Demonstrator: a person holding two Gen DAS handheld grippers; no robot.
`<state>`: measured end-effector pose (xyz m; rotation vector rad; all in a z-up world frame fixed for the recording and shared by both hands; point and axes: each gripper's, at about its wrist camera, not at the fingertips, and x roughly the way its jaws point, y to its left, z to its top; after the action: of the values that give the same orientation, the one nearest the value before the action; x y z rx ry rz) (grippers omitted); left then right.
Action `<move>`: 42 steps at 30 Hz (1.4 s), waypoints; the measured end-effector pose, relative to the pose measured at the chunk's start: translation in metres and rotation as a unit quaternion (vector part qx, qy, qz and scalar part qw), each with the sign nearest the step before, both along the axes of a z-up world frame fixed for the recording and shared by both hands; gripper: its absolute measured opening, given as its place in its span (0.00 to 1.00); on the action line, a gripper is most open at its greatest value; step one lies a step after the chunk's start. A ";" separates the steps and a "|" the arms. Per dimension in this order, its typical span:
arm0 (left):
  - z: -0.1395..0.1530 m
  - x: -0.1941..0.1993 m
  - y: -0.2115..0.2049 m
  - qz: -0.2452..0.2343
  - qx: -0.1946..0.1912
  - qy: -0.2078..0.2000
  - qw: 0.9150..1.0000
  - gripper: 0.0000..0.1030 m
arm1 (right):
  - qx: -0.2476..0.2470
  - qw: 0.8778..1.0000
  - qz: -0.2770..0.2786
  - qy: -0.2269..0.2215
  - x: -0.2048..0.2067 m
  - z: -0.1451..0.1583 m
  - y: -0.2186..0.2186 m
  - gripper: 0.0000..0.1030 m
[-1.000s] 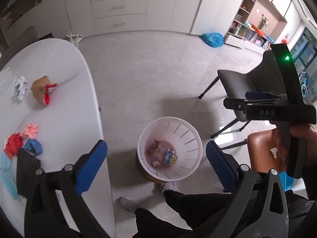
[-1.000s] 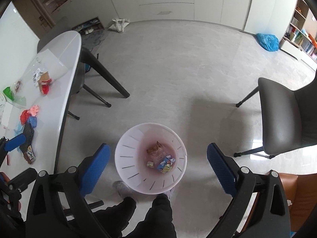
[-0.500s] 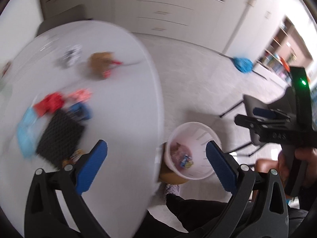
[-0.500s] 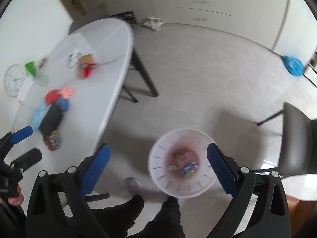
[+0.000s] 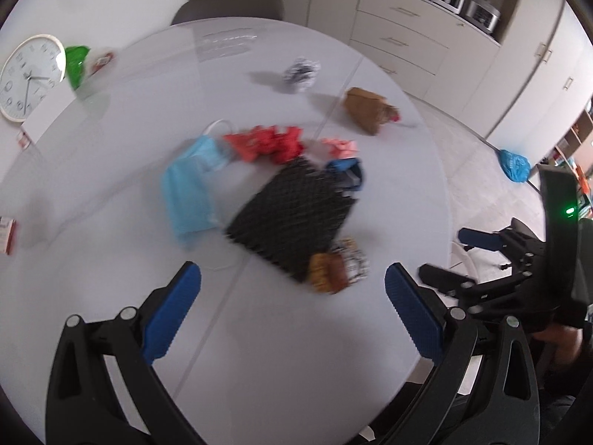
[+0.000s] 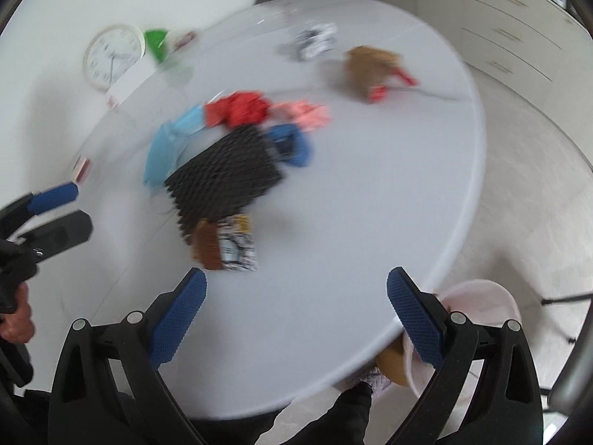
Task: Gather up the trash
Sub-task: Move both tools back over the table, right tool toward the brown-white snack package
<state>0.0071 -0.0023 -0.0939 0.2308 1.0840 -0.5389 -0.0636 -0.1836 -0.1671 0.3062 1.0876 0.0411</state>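
Trash lies on the white oval table (image 5: pixel 296 333): a black foam net (image 5: pixel 292 215), a brown and white snack wrapper (image 5: pixel 337 267), a light blue face mask (image 5: pixel 189 193), red wrappers (image 5: pixel 267 142), a pink scrap (image 5: pixel 341 146), a blue wrapper (image 5: pixel 348 170), a brown paper bag (image 5: pixel 367 109) and a crumpled black-and-white wrapper (image 5: pixel 302 72). My left gripper (image 5: pixel 292 315) is open and empty, above the table just short of the snack wrapper. My right gripper (image 6: pixel 296 315) is open and empty near the snack wrapper (image 6: pixel 229 244) and the foam net (image 6: pixel 222 174). The white bin (image 6: pixel 478 307) shows below the table's right edge.
A wall clock (image 5: pixel 31 74), a green bag (image 5: pixel 76 61) and small red-and-white packets (image 5: pixel 7 235) lie at the table's far left. A grey chair (image 5: pixel 229 5) stands behind the table. Cabinets and drawers (image 5: pixel 400 40) line the back wall. A blue bag (image 5: pixel 513 165) lies on the floor.
Both grippers have swung left from above the bin on the floor to above the table with the trash. Both stay open and empty.
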 end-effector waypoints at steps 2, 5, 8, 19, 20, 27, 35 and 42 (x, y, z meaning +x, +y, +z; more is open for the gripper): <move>-0.003 0.004 0.011 0.002 0.001 0.002 1.000 0.93 | -0.007 1.000 0.014 0.009 0.013 -0.011 0.017 0.87; -0.007 0.009 0.024 0.001 0.005 0.005 1.000 0.93 | -0.008 0.999 0.025 0.026 0.029 -0.027 0.037 0.78; -0.012 0.018 0.035 0.000 0.004 0.010 1.000 0.93 | -0.007 0.999 0.023 0.030 0.037 -0.033 0.046 0.73; -0.027 0.037 0.030 -0.023 -0.007 0.019 1.000 0.93 | -0.004 0.999 0.027 0.047 0.049 -0.042 0.057 0.30; -0.028 0.038 0.029 -0.025 -0.007 0.021 0.999 0.93 | -0.001 0.998 0.026 0.049 0.049 -0.042 0.056 0.25; -0.035 0.044 0.020 -0.029 -0.003 0.024 0.999 0.93 | 0.031 0.998 0.010 0.049 0.041 -0.043 0.040 0.19; -0.036 0.040 0.031 -0.026 0.005 0.023 0.999 0.93 | -0.026 0.991 0.130 0.023 0.046 -0.027 0.049 0.64; -0.039 0.032 0.049 -0.004 0.005 0.028 1.000 0.93 | -0.144 0.912 0.383 0.027 0.056 -0.021 0.086 0.64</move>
<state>0.0386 0.0468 -0.1326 0.2300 1.1404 -0.5497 -0.0076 -0.0980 -0.1885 -0.4041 1.1963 0.5696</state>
